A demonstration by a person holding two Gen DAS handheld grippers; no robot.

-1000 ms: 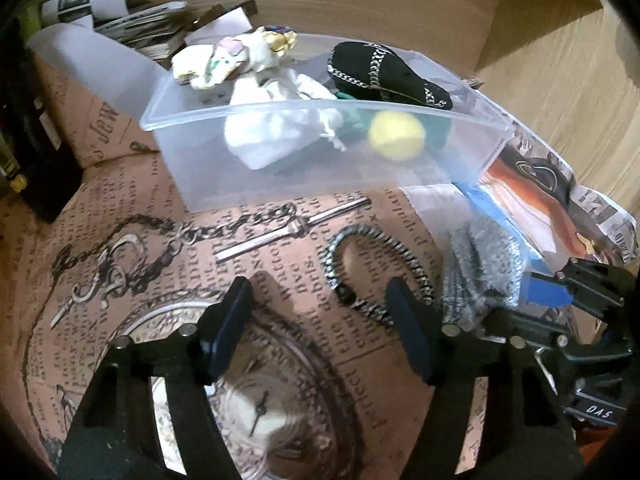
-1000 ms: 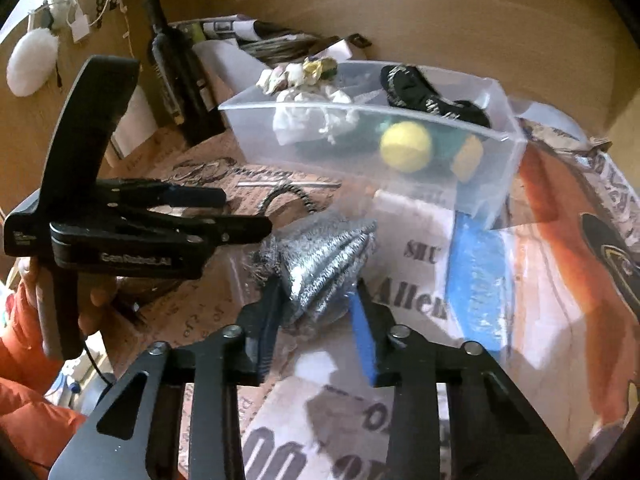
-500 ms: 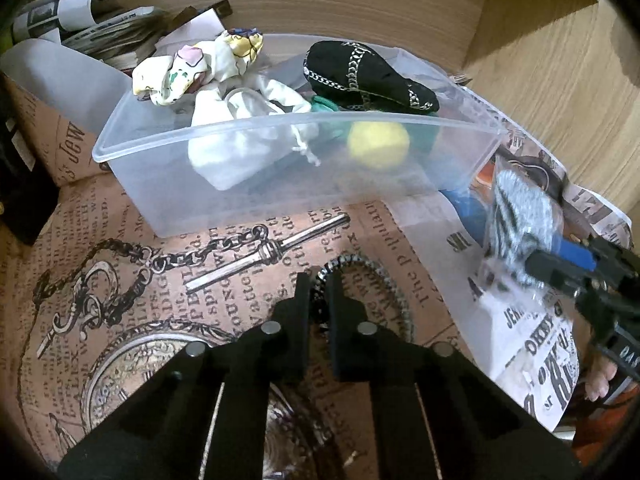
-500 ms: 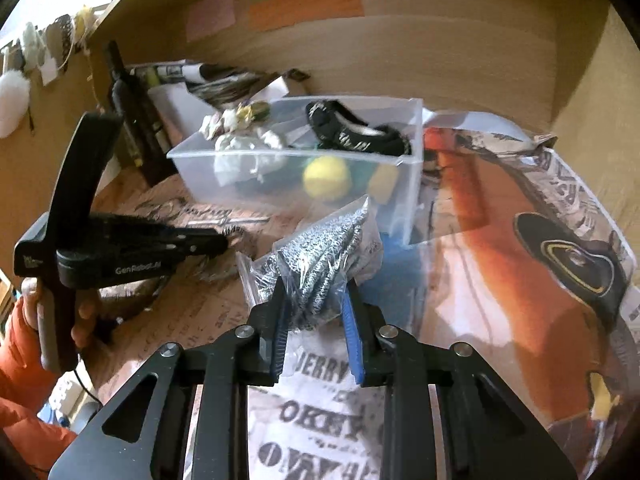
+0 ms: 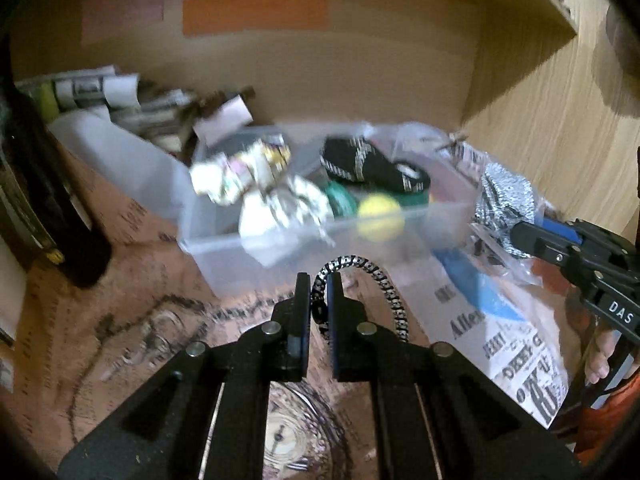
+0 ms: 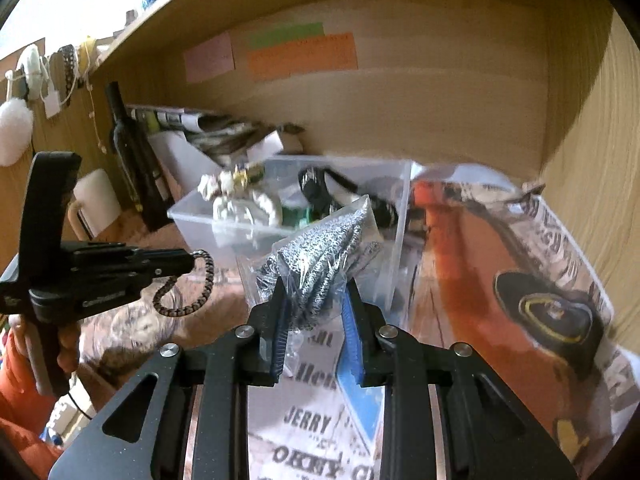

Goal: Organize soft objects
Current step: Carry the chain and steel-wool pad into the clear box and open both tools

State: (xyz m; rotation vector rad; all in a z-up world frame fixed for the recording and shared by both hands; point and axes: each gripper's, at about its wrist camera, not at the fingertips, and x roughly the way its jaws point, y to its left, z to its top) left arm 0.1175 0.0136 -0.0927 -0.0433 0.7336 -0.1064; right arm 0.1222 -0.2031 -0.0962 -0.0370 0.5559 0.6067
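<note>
Now that your left gripper has clamped the cord and lifted it off the mat, while your right gripper grips the bagged cloth, both hang just near the bin, whose near wall you must clear.

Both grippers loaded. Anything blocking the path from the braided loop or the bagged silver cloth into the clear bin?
Nothing visible. The left gripper holds the braided loop in front of the clear bin, and the right gripper holds the bagged silver cloth just before its near wall. The bin is open on top, though already part full.
</note>
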